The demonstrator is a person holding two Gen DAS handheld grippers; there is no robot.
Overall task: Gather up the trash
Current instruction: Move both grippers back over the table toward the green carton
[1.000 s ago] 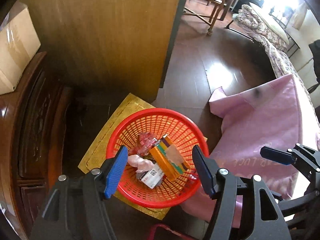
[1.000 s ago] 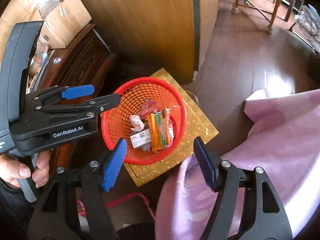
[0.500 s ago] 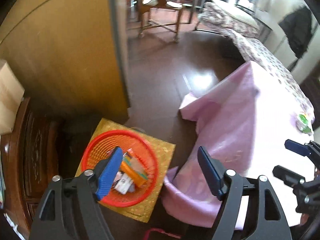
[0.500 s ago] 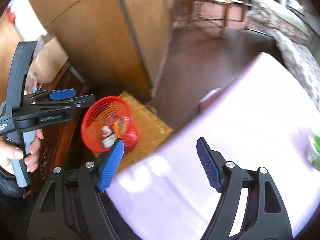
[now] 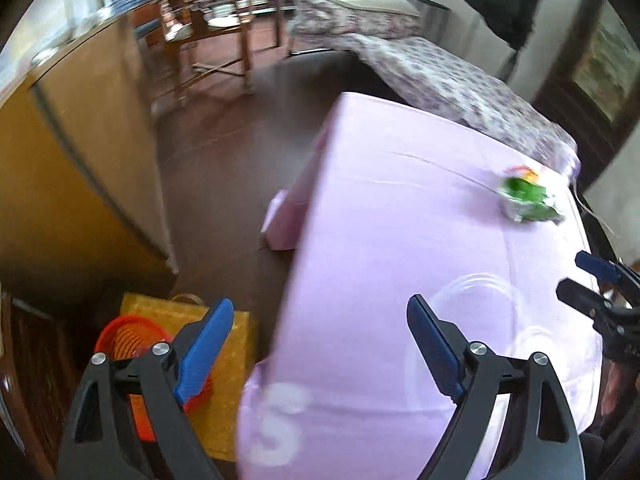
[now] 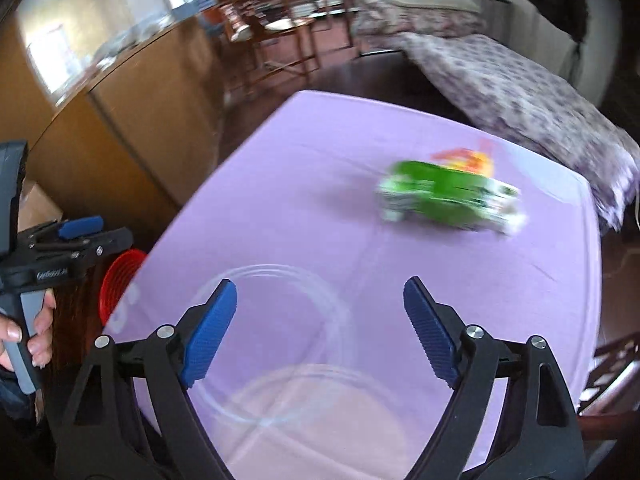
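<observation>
A green and white crumpled wrapper [image 6: 448, 196] lies on the purple tablecloth [image 6: 320, 168], blurred; it also shows far right in the left wrist view [image 5: 528, 196]. My right gripper [image 6: 320, 324] is open and empty above the near part of the table, short of the wrapper. My left gripper [image 5: 320, 340] is open and empty over the table's left edge. The red mesh basket [image 5: 120, 336] stands on the floor at lower left, partly hidden by my left finger; its rim shows in the right wrist view [image 6: 120, 284].
A clear round plastic lid or dish [image 6: 280, 320] lies on the cloth under my right gripper. The basket sits on a yellow box [image 5: 236, 360]. A wooden cabinet [image 5: 80, 184] stands left. Chairs [image 5: 208, 44] and a floral-covered sofa [image 5: 440, 72] are beyond.
Both grippers have swung up and right, away from the red basket, to over the purple table. The green wrapper has come into view. Both stay open.
</observation>
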